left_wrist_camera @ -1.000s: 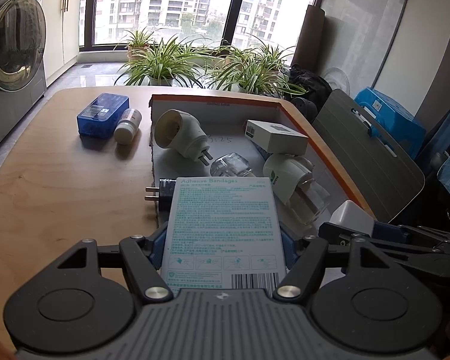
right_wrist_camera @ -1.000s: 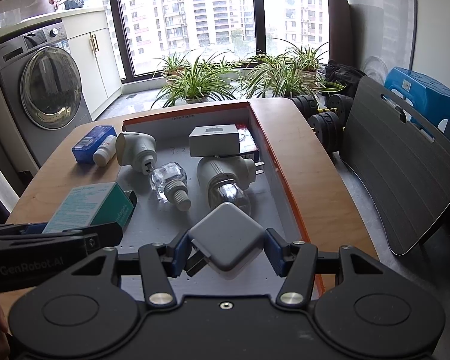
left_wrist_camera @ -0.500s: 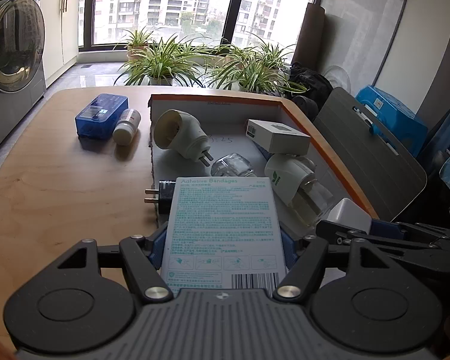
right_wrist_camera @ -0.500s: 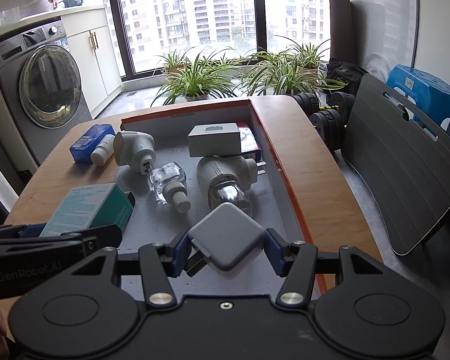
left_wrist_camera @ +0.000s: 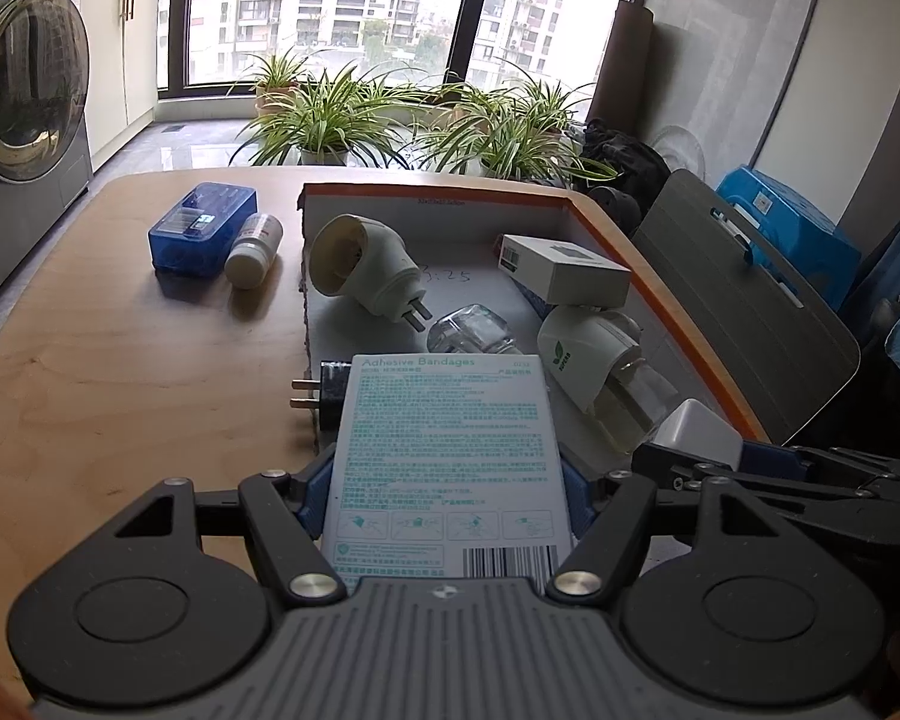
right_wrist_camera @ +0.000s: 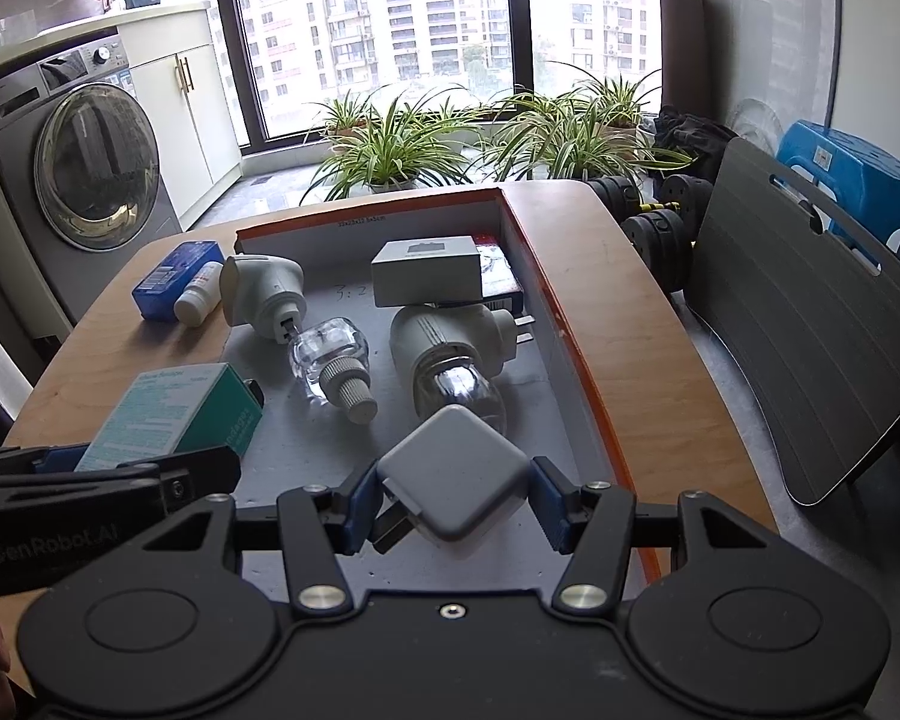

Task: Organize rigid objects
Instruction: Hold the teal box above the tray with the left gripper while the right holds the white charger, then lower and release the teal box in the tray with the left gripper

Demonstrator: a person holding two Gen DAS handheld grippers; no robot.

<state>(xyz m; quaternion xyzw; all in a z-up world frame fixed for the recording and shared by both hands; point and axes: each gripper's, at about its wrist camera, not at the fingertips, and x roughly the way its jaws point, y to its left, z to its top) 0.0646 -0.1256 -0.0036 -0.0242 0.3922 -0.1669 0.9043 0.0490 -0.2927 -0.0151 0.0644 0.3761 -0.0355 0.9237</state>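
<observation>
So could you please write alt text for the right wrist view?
The right gripper holds a white charger over the near end of an orange-edged tray on a wooden table. The tray holds plug-in devices, a clear bottle and a white box; the left gripper's bandage box shows at left.

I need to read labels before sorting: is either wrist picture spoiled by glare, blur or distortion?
Left wrist view: sharp; the white adhesive bandage box has readable print; windows blown out; fisheye bends the edges. Right wrist view: sharp too; bright glints on the clear glass bottle; the white square charger is evenly lit.
</observation>
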